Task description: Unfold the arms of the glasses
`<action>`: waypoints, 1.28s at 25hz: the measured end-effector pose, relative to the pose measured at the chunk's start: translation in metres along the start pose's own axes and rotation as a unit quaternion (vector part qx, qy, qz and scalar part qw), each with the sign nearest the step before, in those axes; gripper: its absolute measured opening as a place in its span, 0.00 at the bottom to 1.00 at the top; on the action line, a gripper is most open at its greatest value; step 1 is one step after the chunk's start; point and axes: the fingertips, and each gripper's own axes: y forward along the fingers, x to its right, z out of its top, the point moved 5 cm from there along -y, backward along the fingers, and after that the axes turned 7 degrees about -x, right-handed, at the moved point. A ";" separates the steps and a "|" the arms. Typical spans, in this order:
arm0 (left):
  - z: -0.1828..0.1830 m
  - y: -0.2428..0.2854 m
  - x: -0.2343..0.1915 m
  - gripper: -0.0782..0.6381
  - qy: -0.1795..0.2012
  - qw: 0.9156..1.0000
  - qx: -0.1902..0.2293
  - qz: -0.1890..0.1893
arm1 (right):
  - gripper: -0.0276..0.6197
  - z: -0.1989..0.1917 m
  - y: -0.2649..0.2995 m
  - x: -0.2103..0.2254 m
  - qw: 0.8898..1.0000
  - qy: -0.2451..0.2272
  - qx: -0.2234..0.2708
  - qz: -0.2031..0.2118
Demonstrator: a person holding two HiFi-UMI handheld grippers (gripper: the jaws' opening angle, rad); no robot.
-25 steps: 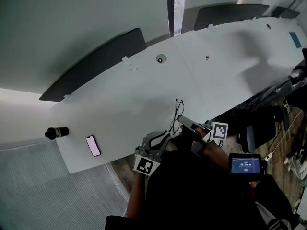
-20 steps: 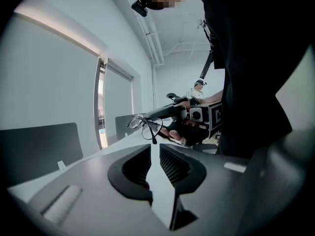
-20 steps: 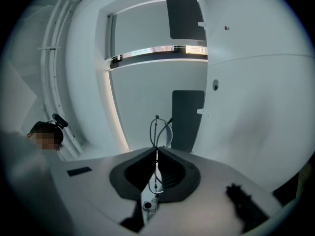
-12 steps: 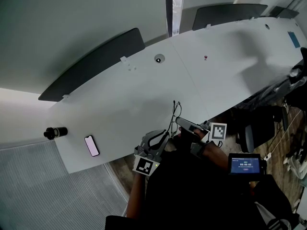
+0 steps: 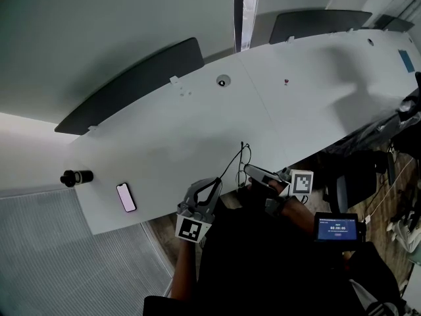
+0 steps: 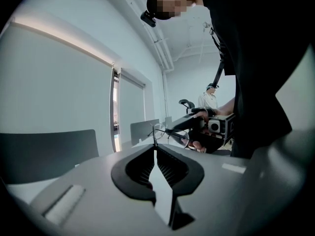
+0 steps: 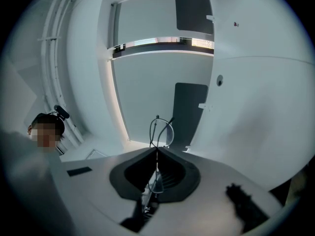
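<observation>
Find glasses [image 7: 161,132] held clear of the white table [image 5: 197,130], just over its near edge, strung between the two grippers in front of the person's dark torso. In right gripper view, read right gripper [image 7: 157,150] as clamped on the frame: jaws drawn together on it, one lens lying down in the hollow between them, the other rim standing out past the tips as a thin wire loop. In left gripper view, read left gripper [image 6: 155,147] as closing, jaws all but together, with one thin arm of the glasses [image 6: 154,137] nipped at the very tips and rising straight out of them. Beyond that, see the rest of the frame and the right gripper with a hand [image 6: 199,144] wrapped under it. From the head view, trace that arm as a fine dark line slanting from the left gripper up to the frame, swung out from the lenses rather than folded flat; cannot make out the second arm's position. Note both grippers near each other but not touching, marker cubes [image 5: 192,228] and [image 5: 302,181] facing up. On the table, well apart from the work, log a phone [image 5: 125,197] lying flat near the left end. Off that end, spot a dark cylinder [image 5: 77,177]. Behind the far edge, count two dark chair backs [image 5: 131,87] and [image 5: 316,22]. Low right, see a small lit screen [image 5: 337,227].
</observation>
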 end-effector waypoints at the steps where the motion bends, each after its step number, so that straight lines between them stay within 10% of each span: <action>1: -0.001 -0.003 -0.004 0.14 -0.009 1.000 -0.003 0.007 | 0.06 -0.001 0.000 0.000 1.000 0.001 -0.005 0.001; 4: -0.009 -0.014 -0.014 0.14 -0.085 0.995 -0.028 0.035 | 0.06 -0.006 0.002 0.000 1.000 0.002 -0.019 0.007; 7: -0.005 -0.020 -0.026 0.15 -0.051 0.998 -0.024 0.043 | 0.06 -0.011 0.003 0.001 0.999 0.008 -0.031 0.011; 32: -0.031 -0.022 -0.080 0.18 -0.172 0.980 -0.023 0.099 | 0.06 -0.040 0.010 0.015 0.994 0.042 -0.098 0.015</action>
